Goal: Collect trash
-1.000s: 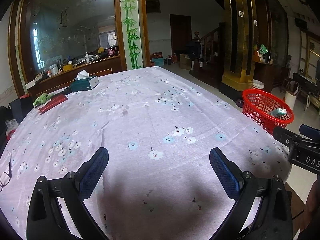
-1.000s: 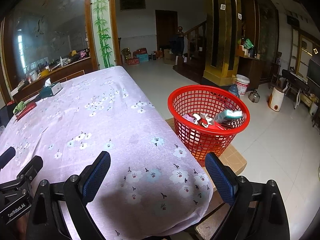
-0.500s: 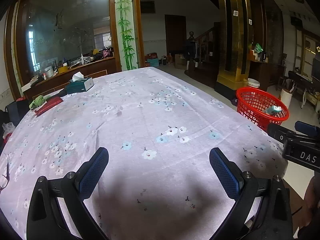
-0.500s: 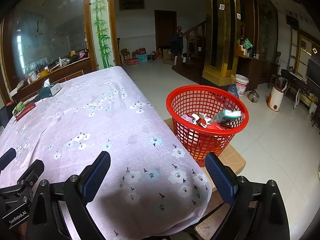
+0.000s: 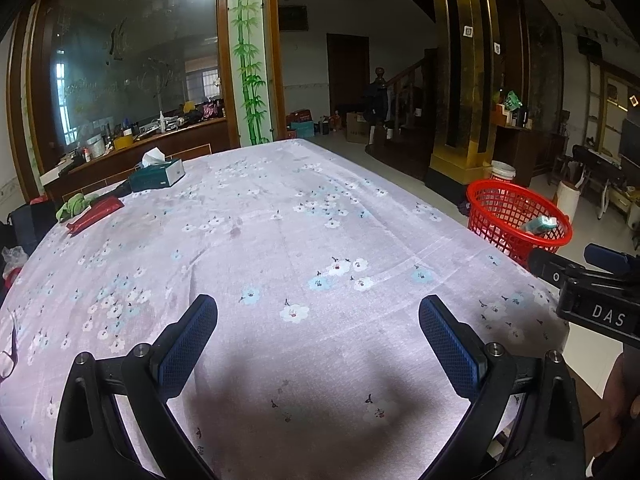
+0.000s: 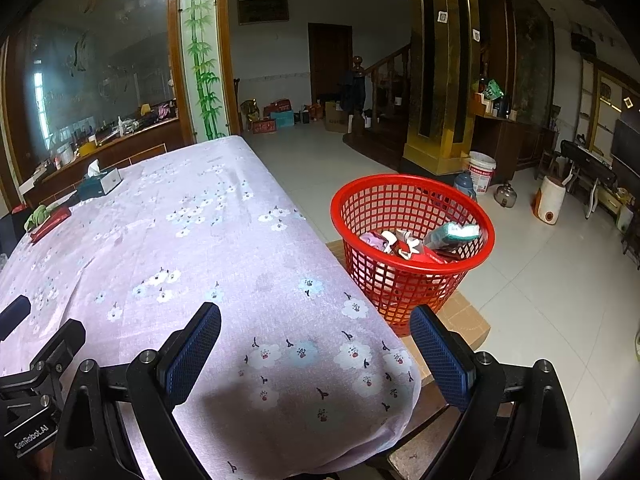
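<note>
Both claws, left claw [image 5: 318, 334] and right claw [image 6: 316, 340], gape empty; red basket [image 6: 412, 276] beyond right claw.

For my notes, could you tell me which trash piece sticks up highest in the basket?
The teal packet, leaning on the red basket's right rim; the others lie lower.
</note>
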Demonstrator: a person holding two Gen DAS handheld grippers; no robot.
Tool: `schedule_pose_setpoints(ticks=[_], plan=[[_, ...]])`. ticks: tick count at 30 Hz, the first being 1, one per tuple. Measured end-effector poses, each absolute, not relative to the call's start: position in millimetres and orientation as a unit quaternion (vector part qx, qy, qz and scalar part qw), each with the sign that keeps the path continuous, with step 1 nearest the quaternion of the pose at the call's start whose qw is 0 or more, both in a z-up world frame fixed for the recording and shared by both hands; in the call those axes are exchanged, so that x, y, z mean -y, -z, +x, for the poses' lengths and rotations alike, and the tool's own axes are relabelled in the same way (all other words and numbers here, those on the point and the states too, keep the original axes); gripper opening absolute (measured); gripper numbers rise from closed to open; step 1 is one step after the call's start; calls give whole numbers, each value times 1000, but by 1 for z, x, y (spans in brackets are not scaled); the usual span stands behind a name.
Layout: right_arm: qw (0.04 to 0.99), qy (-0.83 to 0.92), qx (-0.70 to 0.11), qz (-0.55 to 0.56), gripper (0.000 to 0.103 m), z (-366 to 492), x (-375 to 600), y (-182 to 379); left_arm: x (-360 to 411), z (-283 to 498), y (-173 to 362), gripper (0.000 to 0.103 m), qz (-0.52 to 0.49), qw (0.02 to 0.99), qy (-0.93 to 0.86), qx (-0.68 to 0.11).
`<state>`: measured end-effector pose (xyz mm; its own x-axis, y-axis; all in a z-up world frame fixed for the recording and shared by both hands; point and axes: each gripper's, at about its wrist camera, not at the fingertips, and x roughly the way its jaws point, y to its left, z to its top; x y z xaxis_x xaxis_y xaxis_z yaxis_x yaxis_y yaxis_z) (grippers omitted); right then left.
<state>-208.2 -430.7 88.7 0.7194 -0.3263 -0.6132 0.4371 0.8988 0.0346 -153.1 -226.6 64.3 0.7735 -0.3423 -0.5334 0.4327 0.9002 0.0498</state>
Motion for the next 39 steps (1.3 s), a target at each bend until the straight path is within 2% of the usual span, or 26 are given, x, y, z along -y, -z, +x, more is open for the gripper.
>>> schedule_pose_setpoints(ticks=[15,23,30,39], plan=[[925,212,-304,84,97,-211,430,-93,225,-158,-72,100,85,942,207,-249],[928,201,-307,70,98,-196,423,-95,211,-145,-71,100,63,937,205,-275],[938,139,-317,32,98,-163,379,-100,158,-117,-73,100,46,948,132,-288],[906,-7,-423,13,101,-73,281,-64,61,-70,-46,100,2,929,2,-369]])
